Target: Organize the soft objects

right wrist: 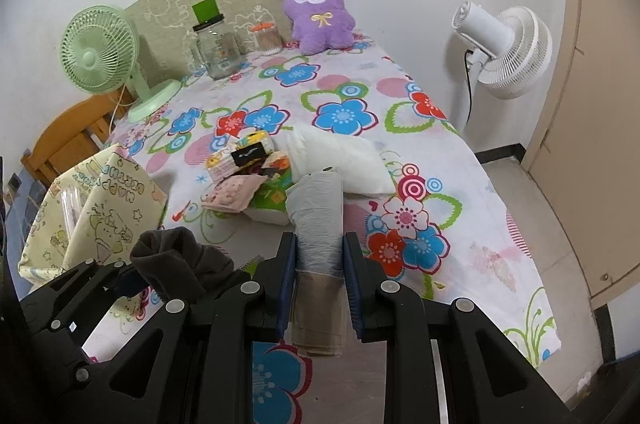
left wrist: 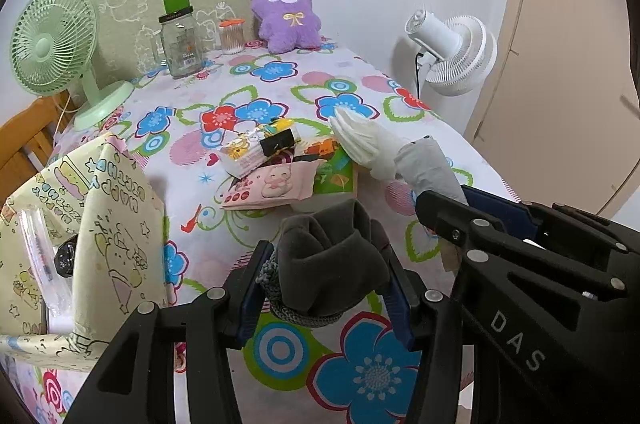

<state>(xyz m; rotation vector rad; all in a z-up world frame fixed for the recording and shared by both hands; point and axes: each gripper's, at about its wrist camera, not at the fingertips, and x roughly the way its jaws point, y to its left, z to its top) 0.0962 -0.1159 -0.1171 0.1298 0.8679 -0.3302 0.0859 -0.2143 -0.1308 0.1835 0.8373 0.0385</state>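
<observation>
Both hands are in the carrying step of tidying the soft things. The left gripper (left wrist: 326,290) is about half open, and its pads squeeze a dark grey rolled sock (left wrist: 332,260) that sits up between them, above the flowery tablecloth (left wrist: 280,88). The right gripper (right wrist: 319,280) is nearly closed and pinches a roll of thin plastic bags (right wrist: 318,220), which pokes out ahead toward 12 o'clock. In the left view, the cream paper bag (left wrist: 116,224) with cartoon drawings stands open at 9 o'clock from the sock, near the table edge. A little pile of tissue packs (left wrist: 272,164) lies at 12 o'clock, with a stack of white cloths (left wrist: 362,140) just beside it at 1 o'clock. I think the next move is to bring the sock over the bag's open top, then let go. That calls for care, since the bag is floppy and may tip.
</observation>
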